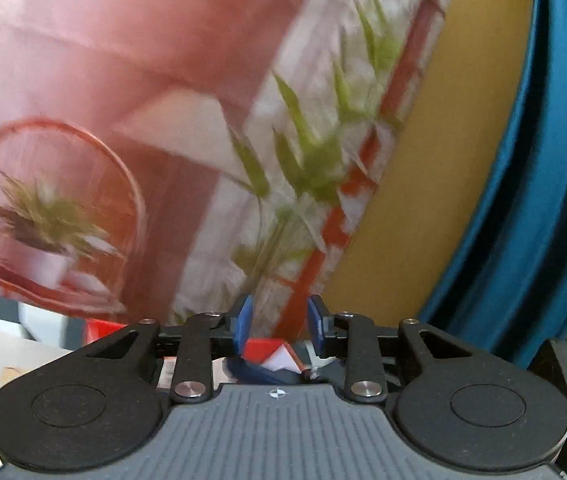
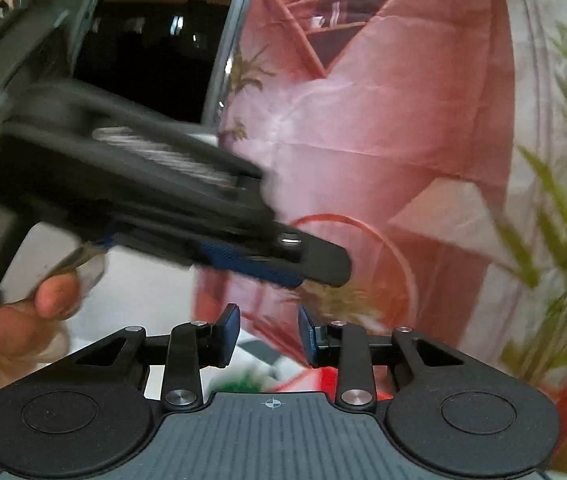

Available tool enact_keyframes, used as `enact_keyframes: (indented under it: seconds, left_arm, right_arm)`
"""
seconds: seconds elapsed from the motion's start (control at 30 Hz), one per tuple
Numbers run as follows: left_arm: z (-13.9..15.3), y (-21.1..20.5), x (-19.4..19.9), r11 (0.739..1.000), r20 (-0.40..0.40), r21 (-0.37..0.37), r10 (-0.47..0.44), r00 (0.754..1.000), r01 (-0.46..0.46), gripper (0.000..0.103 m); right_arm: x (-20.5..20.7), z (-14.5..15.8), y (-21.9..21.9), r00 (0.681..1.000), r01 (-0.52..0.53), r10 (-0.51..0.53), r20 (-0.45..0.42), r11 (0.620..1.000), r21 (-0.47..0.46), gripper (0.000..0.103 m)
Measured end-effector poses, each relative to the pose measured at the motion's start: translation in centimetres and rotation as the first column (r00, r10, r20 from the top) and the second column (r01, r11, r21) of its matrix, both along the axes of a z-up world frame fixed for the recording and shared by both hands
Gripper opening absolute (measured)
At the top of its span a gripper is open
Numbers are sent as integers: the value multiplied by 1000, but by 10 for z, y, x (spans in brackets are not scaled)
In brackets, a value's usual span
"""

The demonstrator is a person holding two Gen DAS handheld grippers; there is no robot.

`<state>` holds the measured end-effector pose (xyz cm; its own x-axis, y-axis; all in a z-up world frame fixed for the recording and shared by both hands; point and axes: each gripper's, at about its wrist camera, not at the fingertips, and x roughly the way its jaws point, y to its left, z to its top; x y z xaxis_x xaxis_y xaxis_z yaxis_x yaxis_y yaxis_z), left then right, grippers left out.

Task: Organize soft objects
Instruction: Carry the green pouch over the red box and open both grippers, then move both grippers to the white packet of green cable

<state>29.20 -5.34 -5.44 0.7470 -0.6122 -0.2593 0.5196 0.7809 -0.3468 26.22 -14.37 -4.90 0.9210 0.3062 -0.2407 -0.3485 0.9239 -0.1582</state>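
Left tongs [image 1: 279,322] parted, printed pillow [image 1: 143,100] beyond

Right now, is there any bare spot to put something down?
Only the white surface left of the pink printed cushion, below the left gripper. The cushion crowds everything else, against the mustard cushion.

Pink printed cushion [image 1: 123,80], seemingly upright

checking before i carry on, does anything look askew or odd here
Nothing looks spilled or damaged. The printed pillow stands tilted, leaning against the blue fabric, filling both views. Both hand-held grippers, left and right, are open close in front of it.
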Motion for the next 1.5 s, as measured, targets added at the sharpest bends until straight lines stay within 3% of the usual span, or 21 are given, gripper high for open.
enact_keyframes:
  seconds: [0.03,0.1,0.2,0.33,0.57,0.83,0.9,1.07,1.2,1.33,1.5]
  left_arm:
    - [-8,-7,13,998,-42,51,46,998,-43,21]
    - [-23,-6,24,996,-86,75,55,995,-48,21]
    - [-44,5,27,995,-135,95,56,989,-44,21]
    - [-67,25,27,988,-201,132,105,974,-80,21]
    - [-80,43,9,976,-197,192,138,971,-100,21]
    - [-110,51,-52,966,-175,237,147,973,-104,21]
    - [-120,54,-64,964,-188,239,167,968,-119,21]
    - [-146,53,-84,951,-214,260,223,951,-165,21]
    - [-163,53,-95,937,-226,290,263,938,-193,21]
    - [-175,59,-102,926,-231,313,290,929,-212,21]
    - [-176,68,-101,924,-222,294,315,923,-245,21]
  right_arm:
    - [10,-8,-3,999,35,-36,-36,999,-42,27]
    - [28,-27,-14,985,114,-121,-123,991,-64,22]
    - [33,-52,-43,970,116,-102,-222,992,48,22]
    - [38,-80,-53,952,136,-119,-281,990,44,22]
    - [18,-97,-59,941,195,-154,-301,974,113,23]
    - [-42,-109,-63,943,241,-184,-276,952,189,23]
    - [-58,-118,-61,939,252,-189,-287,946,203,26]
    - [-90,-152,-42,927,260,-196,-320,950,171,50]
    - [-104,-177,-23,914,250,-200,-354,963,102,53]
    - [-116,-191,-4,917,222,-200,-345,975,25,65]
    - [-115,-190,-2,917,225,-206,-341,974,17,65]
